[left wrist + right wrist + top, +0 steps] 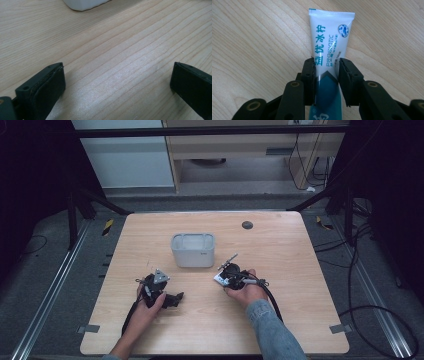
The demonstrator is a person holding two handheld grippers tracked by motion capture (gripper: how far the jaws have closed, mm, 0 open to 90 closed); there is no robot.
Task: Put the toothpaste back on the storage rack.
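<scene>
A white and teal tube (329, 32) with printed lettering lies on the wooden table (280, 250), its flat crimped end pointing away from the camera. My right gripper (327, 72) is shut on its lower half, with both black pads against its sides. From above, that right gripper (225, 272) sits right of the table's centre with the tube (219, 279) at its tip. My left gripper (172, 299) rests low at the front left. Its jaws (117, 82) stand wide open over bare wood, with nothing between them.
A white rectangular container (193, 250) stands at mid-table, just beyond both grippers; its base corner (82, 3) shows ahead of the left jaws. A small dark round mark (247, 225) lies at the far side. Cables (372, 312) and stand legs crowd the floor around the table.
</scene>
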